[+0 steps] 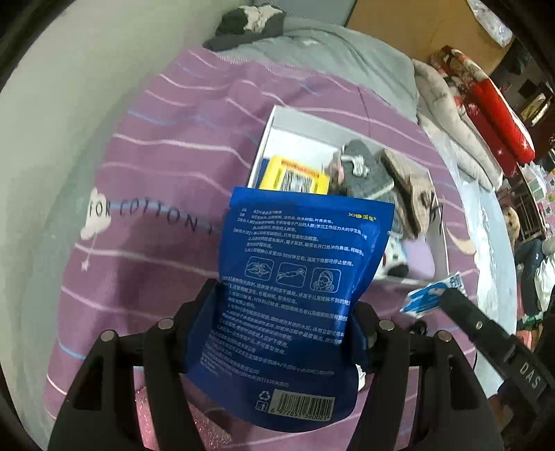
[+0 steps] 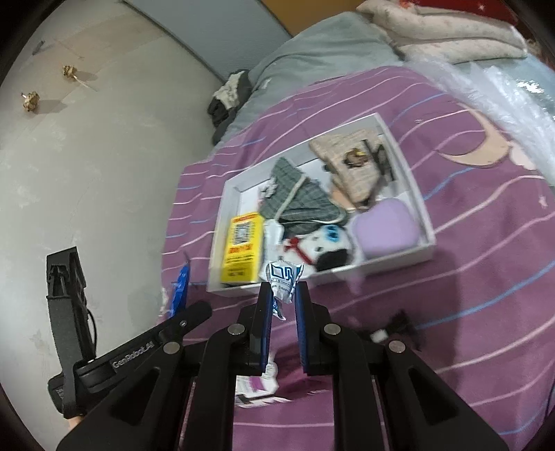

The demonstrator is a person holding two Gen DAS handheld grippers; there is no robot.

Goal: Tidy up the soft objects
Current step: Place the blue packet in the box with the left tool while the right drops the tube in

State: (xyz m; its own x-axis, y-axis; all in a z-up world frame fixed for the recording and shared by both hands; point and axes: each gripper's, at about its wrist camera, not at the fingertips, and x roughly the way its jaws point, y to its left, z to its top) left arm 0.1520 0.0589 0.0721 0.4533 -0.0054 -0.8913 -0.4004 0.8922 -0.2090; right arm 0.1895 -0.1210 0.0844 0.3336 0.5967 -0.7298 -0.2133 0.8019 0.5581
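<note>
My left gripper is shut on a large blue pouch with white print, held above the purple striped bedspread just short of the white box. My right gripper is shut on a small white-and-blue packet, held near the box's front edge; it also shows in the left wrist view. The box holds a yellow packet, a grey plaid cloth, a beige plaid pouch, a lilac soft case and a white plush toy.
The purple bedspread covers the bed. A grey quilt and dark clothes lie at its far end. Folded bedding and clear plastic lie to the right. The floor lies left, with small crumpled scraps.
</note>
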